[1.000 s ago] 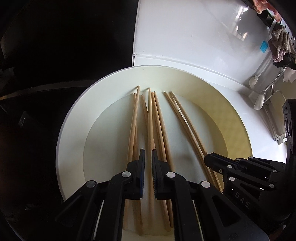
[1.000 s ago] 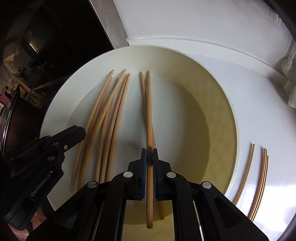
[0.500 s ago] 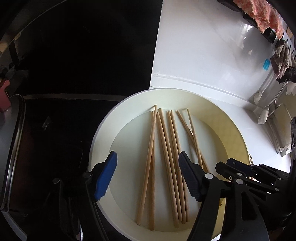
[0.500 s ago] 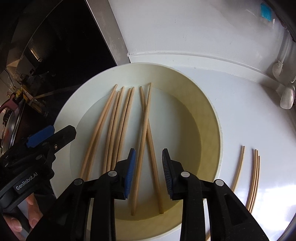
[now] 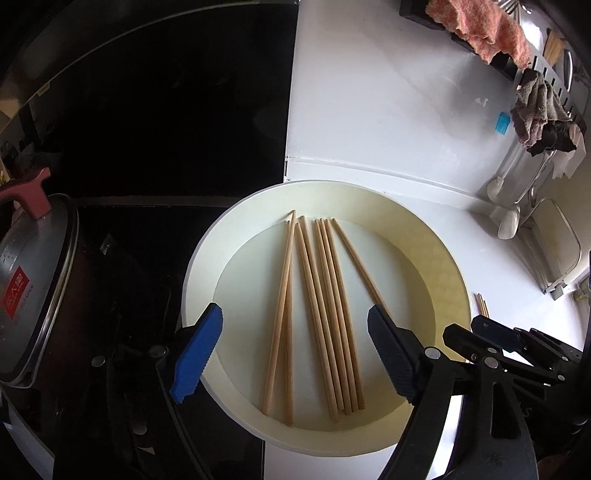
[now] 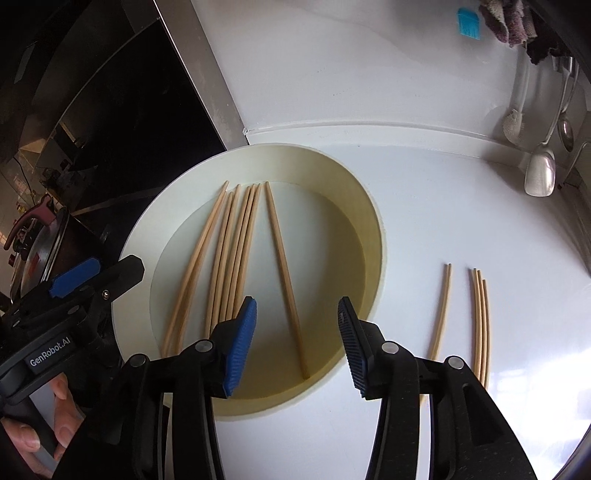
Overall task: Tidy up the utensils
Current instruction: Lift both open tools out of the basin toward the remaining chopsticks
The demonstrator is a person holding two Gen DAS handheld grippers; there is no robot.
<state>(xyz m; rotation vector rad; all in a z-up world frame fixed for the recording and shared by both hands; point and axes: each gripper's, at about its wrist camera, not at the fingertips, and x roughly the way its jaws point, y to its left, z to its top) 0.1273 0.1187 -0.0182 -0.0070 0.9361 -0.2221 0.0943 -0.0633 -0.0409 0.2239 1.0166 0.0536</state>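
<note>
On the shallow white plate (image 5: 207, 258) lie the wooden chopsticks (image 5: 325, 314), roughly side by side, with a few more (image 6: 480, 325) loose on the white counter (image 6: 443, 206) just beside it. They look light, stiff and slim, apt to roll, so a pinch near mid-length seems safest. Above them the left gripper (image 5: 295, 350) and right gripper (image 6: 297, 343) hang with jaws opening, holding nothing.

pink cloth (image 5: 491, 31), lidded pot (image 5: 33, 288)
</note>
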